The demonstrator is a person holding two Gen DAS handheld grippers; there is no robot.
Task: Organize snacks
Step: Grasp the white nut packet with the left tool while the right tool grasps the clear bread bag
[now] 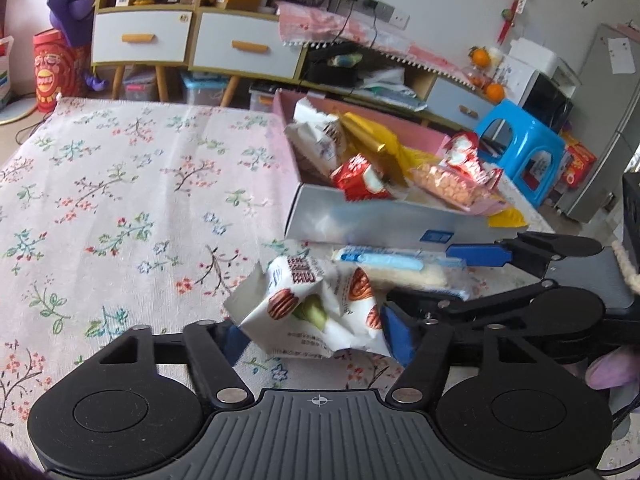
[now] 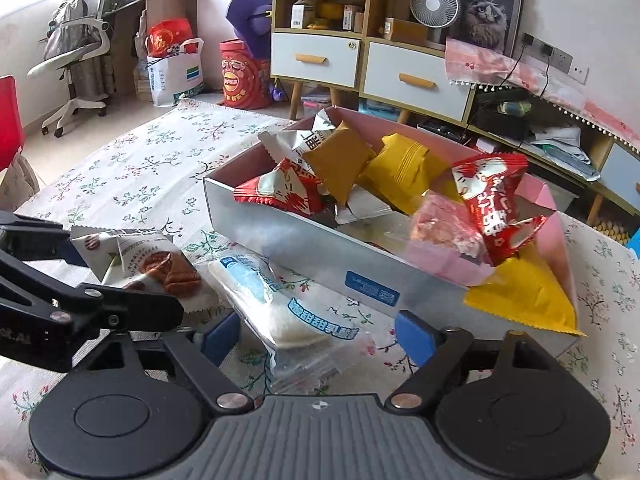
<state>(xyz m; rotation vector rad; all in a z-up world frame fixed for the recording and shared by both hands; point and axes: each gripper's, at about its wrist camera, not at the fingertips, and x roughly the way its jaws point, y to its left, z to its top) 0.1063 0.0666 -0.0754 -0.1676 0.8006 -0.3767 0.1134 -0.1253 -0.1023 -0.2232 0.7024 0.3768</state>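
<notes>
Left wrist view shows the left gripper point(image 1: 316, 332) with a white pecan-print snack packet point(image 1: 316, 312) between its blue pads; the packet is crumpled and both pads touch its sides, so the jaws look closed on it. It lies on the floral tablecloth point(image 1: 120, 184), just short of the grey box point(image 1: 360, 220) that sits ahead of the jaws and slightly to their right, already heaped with red, gold and white packets.

In the right wrist view the right gripper point(image 2: 318, 336) straddles a clear packet with blue lettering point(image 2: 280, 308). The pads stand just clear of its edges on either side, so these jaws read as open around it, not yet pressing. The box is directly beyond the fingertips.

Both packets are probably light, thin film with air and a soft or brittle filling. The film likely slides and folds, so a hold across the middle of the body should be safer than one on a crimped end seal, and gentle pressure would spare whatever is inside. The clear packet looks longer than the jaw gap, so its ends may droop when lifted.
</notes>
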